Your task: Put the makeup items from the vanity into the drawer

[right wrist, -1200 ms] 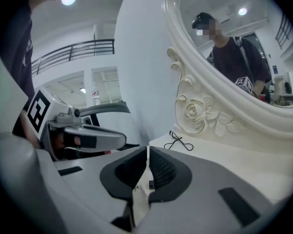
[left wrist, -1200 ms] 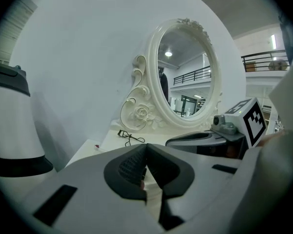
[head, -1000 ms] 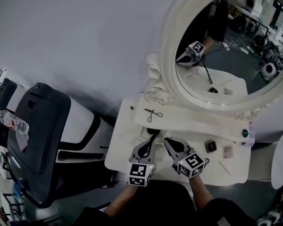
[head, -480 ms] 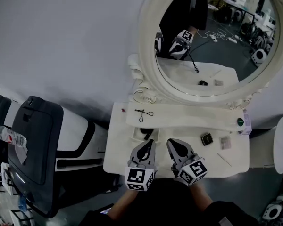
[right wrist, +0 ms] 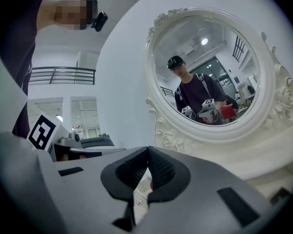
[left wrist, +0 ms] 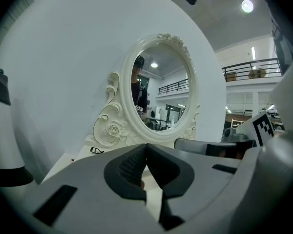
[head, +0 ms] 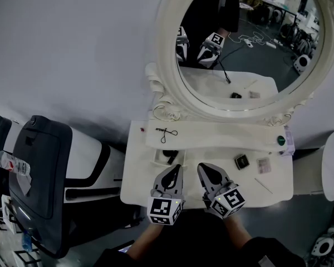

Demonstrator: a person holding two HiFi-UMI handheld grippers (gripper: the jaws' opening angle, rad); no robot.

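Note:
On the white vanity [head: 156, 177] lie a black square compact [head: 241, 161], a small pinkish item [head: 263, 164] and a thin stick [head: 263, 185]. A green-capped item [head: 280, 140] stands at the right end of the raised shelf, and a black wire-like tool [head: 166, 133] lies at its left end. A dark item [head: 170, 156] rests in a small recess in front of my left gripper [head: 177, 168] [left wrist: 146, 147]. That gripper is shut and empty. My right gripper [head: 201, 168] [right wrist: 148, 151] hovers beside it, also shut with nothing held.
An oval white-framed mirror [head: 172, 102] rises behind the shelf and reflects both grippers. A dark office chair [head: 42, 166] stands left of the vanity, with a plastic bottle [head: 5, 163] beyond it. A tiny red thing [head: 141, 130] lies at the vanity's back left corner.
The head view has swung up and right, so more of the mirror shows. The left gripper has drawn back a little from the recess; both grippers stay shut side by side.

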